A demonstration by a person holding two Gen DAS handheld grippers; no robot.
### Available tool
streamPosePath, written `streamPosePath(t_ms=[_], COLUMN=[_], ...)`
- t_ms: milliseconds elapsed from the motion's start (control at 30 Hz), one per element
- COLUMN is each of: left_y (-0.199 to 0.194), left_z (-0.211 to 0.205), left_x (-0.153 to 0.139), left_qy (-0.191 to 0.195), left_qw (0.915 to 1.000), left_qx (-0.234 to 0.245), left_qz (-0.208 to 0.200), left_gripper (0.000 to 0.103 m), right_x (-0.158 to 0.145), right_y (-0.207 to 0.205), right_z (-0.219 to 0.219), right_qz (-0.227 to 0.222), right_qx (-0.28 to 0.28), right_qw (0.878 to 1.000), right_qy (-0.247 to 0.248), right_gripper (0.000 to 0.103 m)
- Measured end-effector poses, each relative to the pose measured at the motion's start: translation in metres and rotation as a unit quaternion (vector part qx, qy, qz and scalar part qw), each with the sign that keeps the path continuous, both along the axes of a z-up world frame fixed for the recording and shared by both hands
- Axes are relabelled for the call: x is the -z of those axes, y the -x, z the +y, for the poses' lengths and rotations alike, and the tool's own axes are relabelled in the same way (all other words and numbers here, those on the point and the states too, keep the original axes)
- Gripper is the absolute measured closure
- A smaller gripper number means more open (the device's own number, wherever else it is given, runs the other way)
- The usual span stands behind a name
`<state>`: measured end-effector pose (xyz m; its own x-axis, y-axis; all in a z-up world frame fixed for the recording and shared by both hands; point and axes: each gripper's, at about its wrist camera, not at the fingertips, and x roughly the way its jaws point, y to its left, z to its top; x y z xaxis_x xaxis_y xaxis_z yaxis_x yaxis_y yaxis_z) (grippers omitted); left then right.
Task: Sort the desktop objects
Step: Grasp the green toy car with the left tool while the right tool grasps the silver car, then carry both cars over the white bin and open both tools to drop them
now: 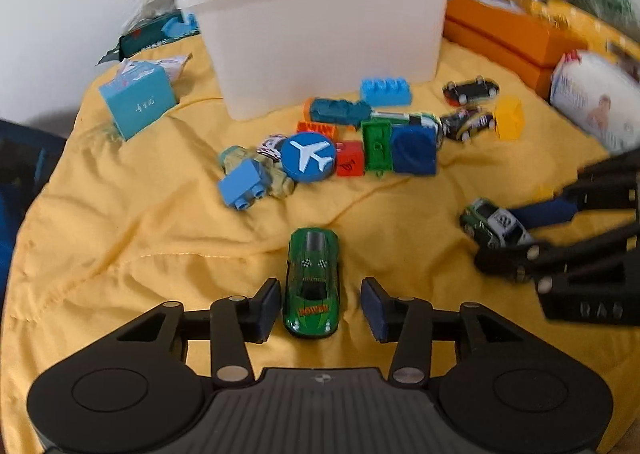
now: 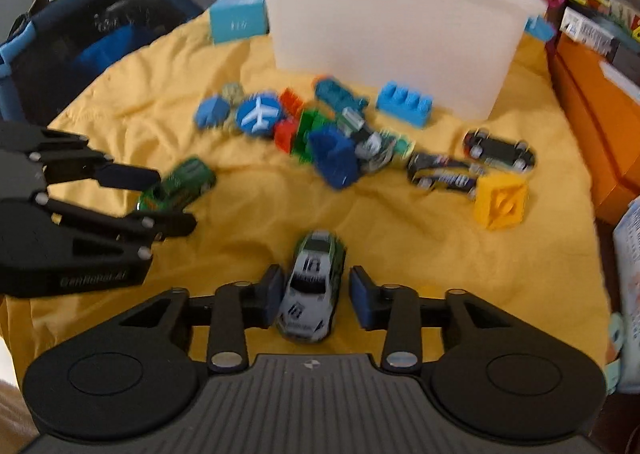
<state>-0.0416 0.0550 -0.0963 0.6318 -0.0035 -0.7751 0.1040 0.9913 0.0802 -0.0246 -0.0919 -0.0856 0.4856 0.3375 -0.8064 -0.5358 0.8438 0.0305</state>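
Note:
A green toy car (image 1: 312,282) lies on the yellow cloth between the fingers of my left gripper (image 1: 319,308), which is open around it with gaps on both sides. It also shows in the right wrist view (image 2: 178,185). A white and green toy car (image 2: 312,288) lies between the fingers of my right gripper (image 2: 314,300), also open; it also shows in the left wrist view (image 1: 494,223). A white plastic bin (image 1: 320,37) stands at the back. A pile of blocks and cars, with a round blue airplane disc (image 1: 308,155), lies in front of it.
A yellow cube (image 2: 500,201) and two dark toy cars (image 2: 498,149) lie at the right. A light blue box (image 1: 138,99) sits at the left. Orange boxes (image 1: 508,33) and clutter line the right edge. A dark bag (image 2: 92,33) sits at the far left.

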Motion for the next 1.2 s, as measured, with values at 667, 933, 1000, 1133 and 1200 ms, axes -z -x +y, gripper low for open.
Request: streamPosePath(t_ms=[667,933,1000,1133,1200], left_y=[-0.053,-0.129,-0.153,-0.184,-0.182], left_z=[0.006,-0.004,-0.009,-0.018,-0.02], left_x=[-0.152,-0.179,-0.166,-0.133,-0.127], left_qy=[0.049,0.037,0.022,-0.001,-0.011], left_qw=[0.9775,0.9686,0.9736,0.9846,0.9862], left_qx=[0.046,0.023,0.013,0.011,0.008], left_qz=[-0.2,-0.245,-0.227,-0.174,-0.165], left_gripper=[0.071,0.071,0.071,0.07,0.068], right_x=[-0.111,-0.15,-0.146,-0.124,-0.112], right_y=[-0.037,-0.113,-0.132,-0.156,-0.158], right_z=[-0.024,-0.019,-0.015,-0.007,-0.003], right_qz=[-0.191,-0.243,-0.233,-0.2,-0.184], right_qx=[0.002,0.052,0.069,0.081,0.077], right_qw=[0.981,0.967,0.968,0.975,0.979], right_qy=[-0.032,-0.06,-0.063,-0.045,-0.031], right_gripper=[0.069,0.069,0.069,0.068,0.067])
